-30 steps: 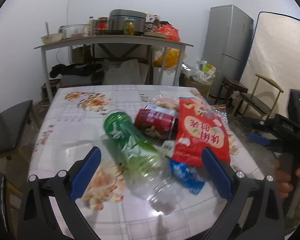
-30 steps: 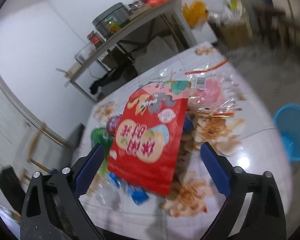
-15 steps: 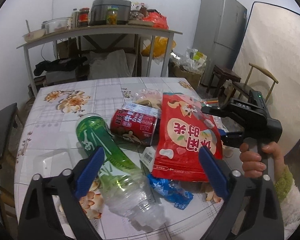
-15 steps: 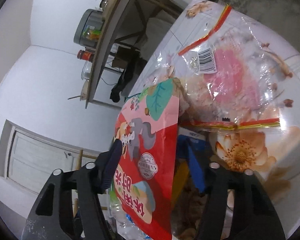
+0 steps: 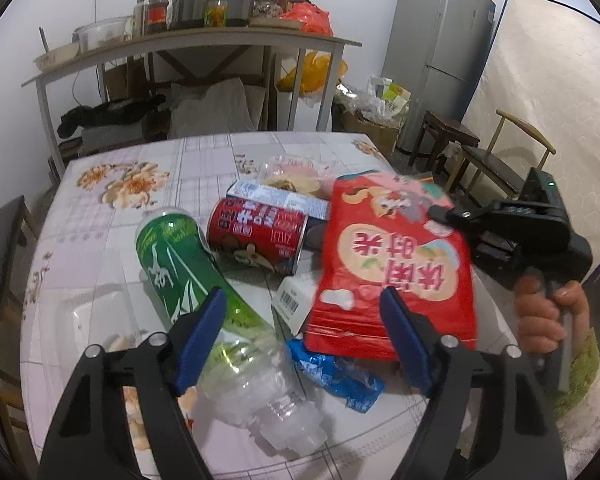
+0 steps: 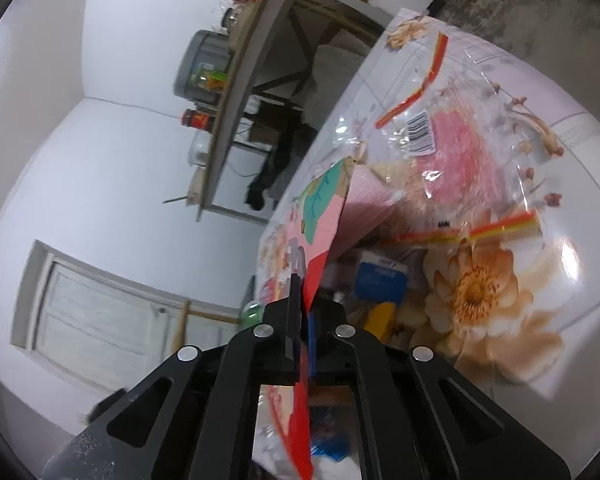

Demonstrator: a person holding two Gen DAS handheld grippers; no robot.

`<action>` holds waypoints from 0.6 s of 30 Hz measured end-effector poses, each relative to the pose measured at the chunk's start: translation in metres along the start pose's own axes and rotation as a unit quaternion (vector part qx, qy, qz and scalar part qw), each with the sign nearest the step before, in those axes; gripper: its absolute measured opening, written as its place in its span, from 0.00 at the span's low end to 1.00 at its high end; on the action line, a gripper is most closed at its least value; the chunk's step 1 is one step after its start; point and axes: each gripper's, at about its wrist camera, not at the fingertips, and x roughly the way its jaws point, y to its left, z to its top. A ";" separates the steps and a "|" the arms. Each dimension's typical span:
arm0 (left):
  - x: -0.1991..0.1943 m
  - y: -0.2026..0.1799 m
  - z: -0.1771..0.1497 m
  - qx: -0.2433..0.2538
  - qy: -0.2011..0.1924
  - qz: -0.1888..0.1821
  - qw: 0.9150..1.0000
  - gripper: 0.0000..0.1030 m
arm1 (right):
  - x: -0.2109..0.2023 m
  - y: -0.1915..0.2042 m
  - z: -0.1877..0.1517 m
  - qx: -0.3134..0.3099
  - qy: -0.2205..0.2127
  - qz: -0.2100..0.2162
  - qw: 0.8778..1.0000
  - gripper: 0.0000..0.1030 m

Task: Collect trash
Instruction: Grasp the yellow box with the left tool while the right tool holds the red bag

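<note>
A red snack bag (image 5: 396, 264) lies tilted on a pile of trash on the flowered table (image 5: 140, 160). My right gripper (image 6: 304, 308) is shut on that bag's edge (image 6: 320, 240); the left wrist view shows it (image 5: 440, 213) clamping the bag's right side. My left gripper (image 5: 304, 336) hovers near the front of the pile, jaws closing, pads touching nothing. Between them lie the clear neck of a green-labelled bottle (image 5: 188, 264) and a blue wrapper (image 5: 336, 372). A red can (image 5: 256, 236) lies beside the bottle. A clear bag with pink print (image 6: 452, 148) lies behind.
A person's hand (image 5: 540, 312) grips the right tool's handle at the table's right edge. A dark chair (image 5: 0, 248) stands left. Behind are a laden shelf table (image 5: 188, 40), a fridge (image 5: 436, 52), a mattress (image 5: 548, 92) and a wooden chair (image 5: 496, 160).
My right gripper rolled, came in from the right and closed on the red bag's edge, lifting that side. My left gripper's jaws narrowed as it neared the pile.
</note>
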 end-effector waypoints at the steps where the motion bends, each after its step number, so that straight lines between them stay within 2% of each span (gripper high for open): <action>1: -0.001 0.002 -0.001 -0.003 0.003 -0.005 1.000 0.70 | -0.006 0.001 0.000 0.005 0.001 0.011 1.000 0.00; 6: -0.007 0.007 -0.006 -0.012 0.004 -0.032 0.999 0.65 | -0.046 0.000 -0.002 0.028 -0.004 0.058 0.998 0.00; 8: -0.007 0.006 -0.008 -0.009 0.008 -0.041 0.999 0.64 | -0.062 -0.003 -0.005 0.035 -0.004 0.064 0.997 0.00; 12: -0.007 -0.003 -0.009 0.016 0.013 -0.045 0.999 0.63 | -0.089 -0.009 -0.014 0.047 -0.005 0.055 0.997 0.00; 18: -0.002 -0.027 -0.009 0.093 0.018 -0.024 0.995 0.63 | -0.110 -0.010 -0.020 0.051 -0.024 0.027 0.998 0.00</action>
